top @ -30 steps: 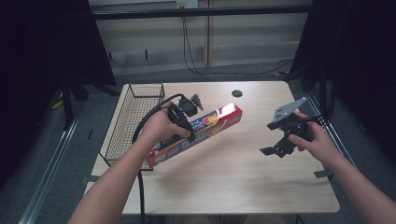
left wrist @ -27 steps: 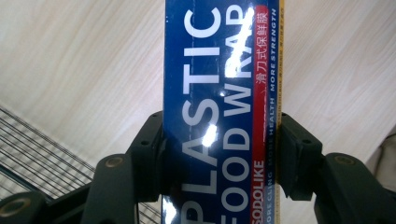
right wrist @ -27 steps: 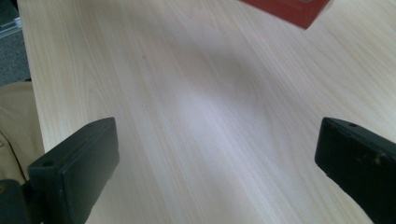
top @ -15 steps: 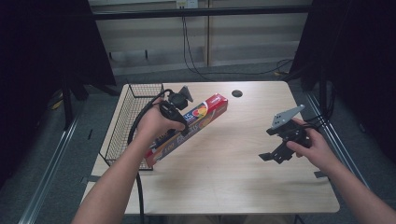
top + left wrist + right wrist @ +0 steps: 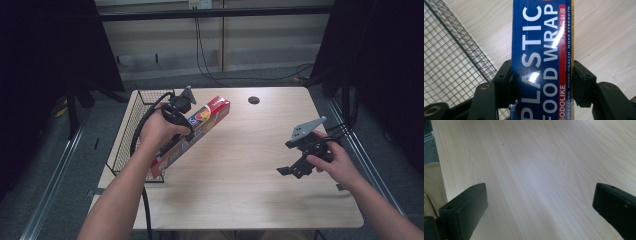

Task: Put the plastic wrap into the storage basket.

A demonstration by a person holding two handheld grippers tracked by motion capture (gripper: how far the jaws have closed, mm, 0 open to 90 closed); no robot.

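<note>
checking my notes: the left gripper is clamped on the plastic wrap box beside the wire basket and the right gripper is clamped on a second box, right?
Not quite. The left gripper is clamped on the plastic wrap box beside the wire basket, but the right gripper holds nothing: the right gripper view shows its jaws wide apart over the bare table.

Long blue and red plastic food wrap box [image 5: 192, 135], tilted, lifted off the bench [image 5: 250, 200], beside the wire basket [image 5: 131, 135].

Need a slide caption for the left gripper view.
Left gripper shut on a plastic food wrap box above the wooden table, beside the wire basket.
</note>
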